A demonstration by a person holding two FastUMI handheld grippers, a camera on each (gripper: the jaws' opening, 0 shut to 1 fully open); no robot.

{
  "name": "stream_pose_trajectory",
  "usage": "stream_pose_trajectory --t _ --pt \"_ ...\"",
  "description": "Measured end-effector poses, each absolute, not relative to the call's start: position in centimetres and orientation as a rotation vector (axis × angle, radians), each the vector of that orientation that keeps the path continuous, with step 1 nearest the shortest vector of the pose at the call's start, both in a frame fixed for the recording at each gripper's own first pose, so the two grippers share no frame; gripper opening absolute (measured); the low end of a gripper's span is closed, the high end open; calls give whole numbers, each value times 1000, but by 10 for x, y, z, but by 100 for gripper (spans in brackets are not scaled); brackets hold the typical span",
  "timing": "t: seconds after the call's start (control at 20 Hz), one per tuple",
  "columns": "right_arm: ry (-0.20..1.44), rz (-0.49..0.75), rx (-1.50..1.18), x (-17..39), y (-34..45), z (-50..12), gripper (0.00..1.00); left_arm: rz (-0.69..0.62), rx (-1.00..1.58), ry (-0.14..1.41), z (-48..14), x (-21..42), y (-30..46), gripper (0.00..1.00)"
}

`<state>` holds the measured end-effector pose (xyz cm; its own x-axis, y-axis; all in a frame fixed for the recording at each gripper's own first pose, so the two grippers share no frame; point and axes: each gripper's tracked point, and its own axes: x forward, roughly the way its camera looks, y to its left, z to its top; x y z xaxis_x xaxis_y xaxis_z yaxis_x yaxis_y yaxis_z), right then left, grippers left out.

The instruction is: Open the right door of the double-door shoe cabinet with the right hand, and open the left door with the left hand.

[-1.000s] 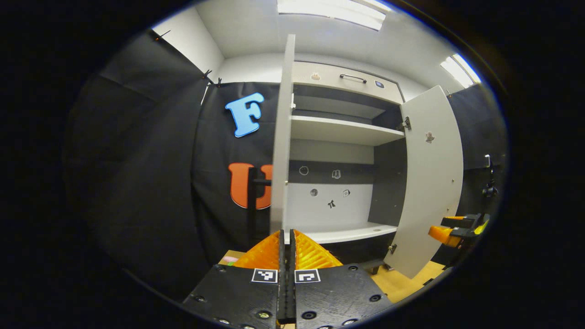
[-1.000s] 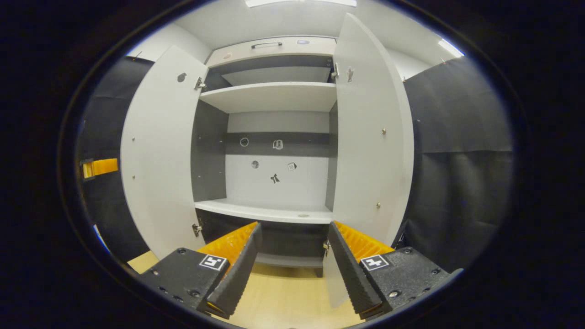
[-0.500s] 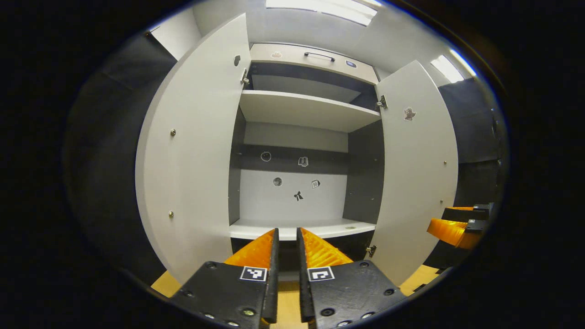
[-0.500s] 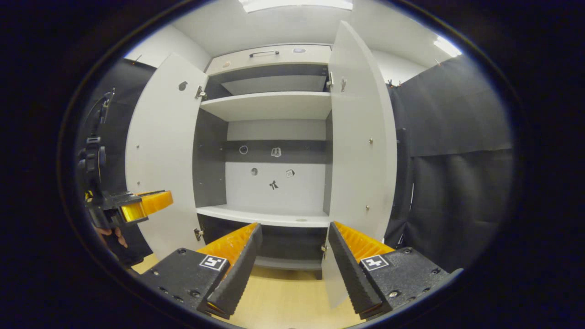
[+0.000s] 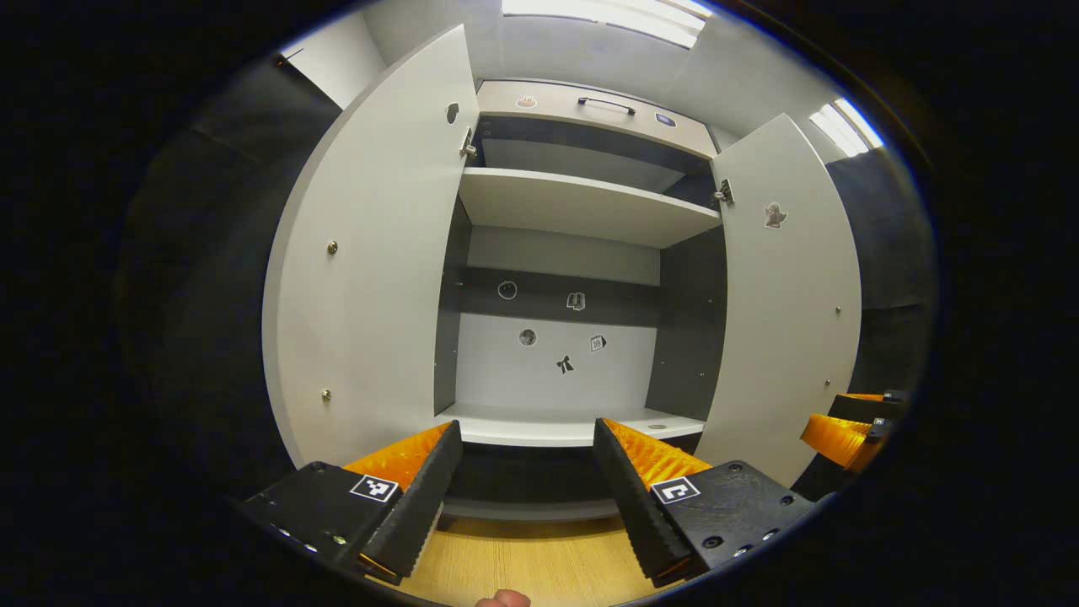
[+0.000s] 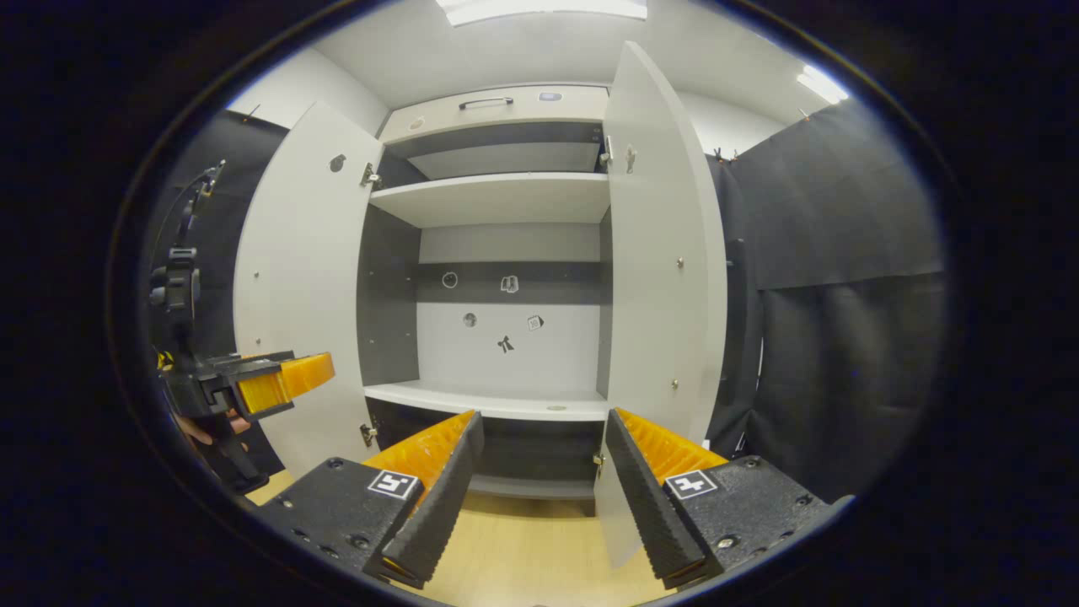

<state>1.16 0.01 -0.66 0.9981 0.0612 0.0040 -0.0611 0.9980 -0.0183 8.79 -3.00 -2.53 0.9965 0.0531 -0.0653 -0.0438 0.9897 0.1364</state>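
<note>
With both doors swung wide, shoe cabinet shelves sit bare.

Shoe cabinet: pale grey doors and shelves, dark grey side walls. Back panel white with dark grey band, small dark stickers. Floor: light wood grain. Booth cloth: black. Drawer handle: dark.
</note>
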Motion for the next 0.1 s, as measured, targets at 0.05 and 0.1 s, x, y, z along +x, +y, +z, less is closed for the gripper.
stream_pose_trajectory --t 0.05,0.1 --pt "-10 60 -17 11 -1 -5 92 53 139 63 -22 87 -30 93" --pt "-14 58 -14 11 -2 -4 92 56 145 56 -20 86 -31 93"
